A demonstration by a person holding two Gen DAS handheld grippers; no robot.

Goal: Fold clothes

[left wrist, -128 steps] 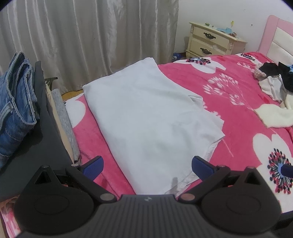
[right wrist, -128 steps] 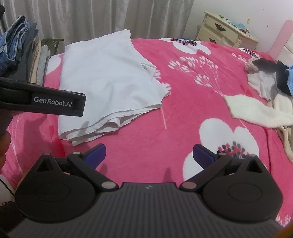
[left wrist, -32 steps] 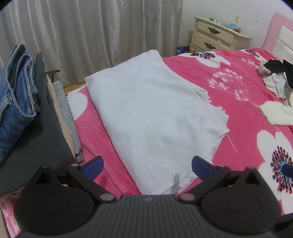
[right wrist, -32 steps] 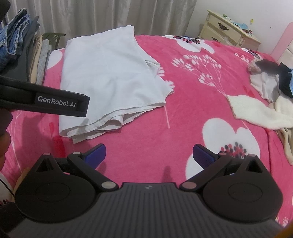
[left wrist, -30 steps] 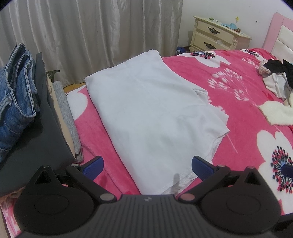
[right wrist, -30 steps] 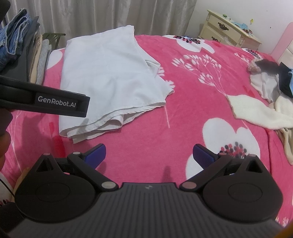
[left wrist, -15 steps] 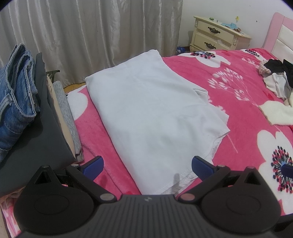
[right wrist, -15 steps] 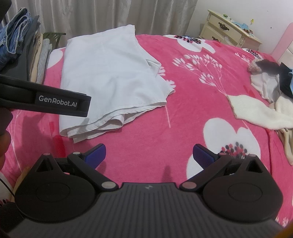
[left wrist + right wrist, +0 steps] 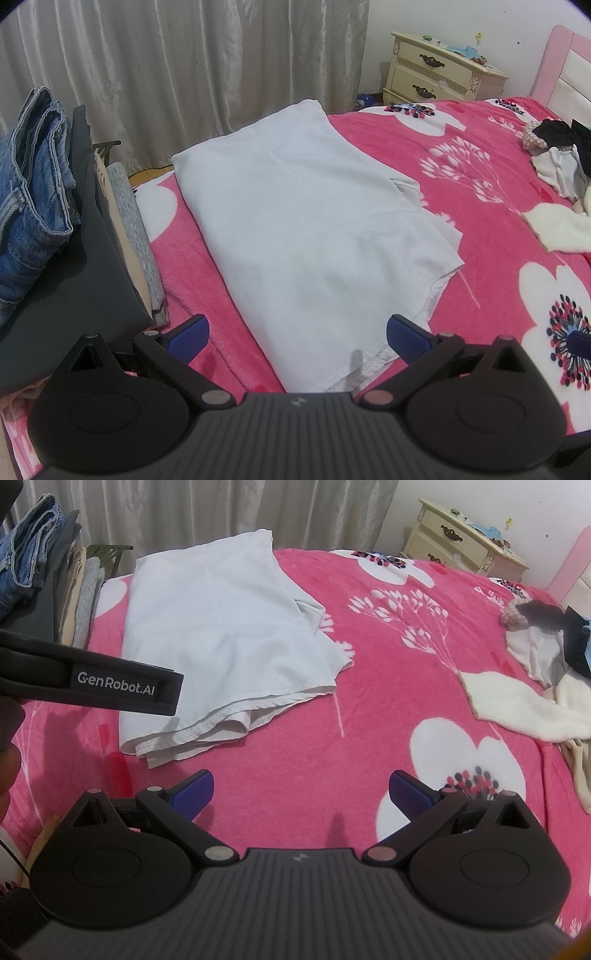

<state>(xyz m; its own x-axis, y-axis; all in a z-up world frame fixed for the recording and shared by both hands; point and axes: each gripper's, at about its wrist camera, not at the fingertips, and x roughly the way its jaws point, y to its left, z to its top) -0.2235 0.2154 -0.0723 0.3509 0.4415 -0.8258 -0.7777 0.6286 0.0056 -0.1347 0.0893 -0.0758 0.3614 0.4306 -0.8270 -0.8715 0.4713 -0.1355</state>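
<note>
A white garment (image 9: 306,229) lies folded lengthwise on the pink flowered blanket (image 9: 480,229), running from the bed's far edge by the curtain (image 9: 184,74) to its near edge. The left gripper (image 9: 297,334) hovers above the garment's near hem, fingers spread wide, holding nothing. Stacked clothes topped with jeans (image 9: 29,206) sit at the bed's left edge. A nightstand (image 9: 439,74) stands beyond the far corner.
</note>
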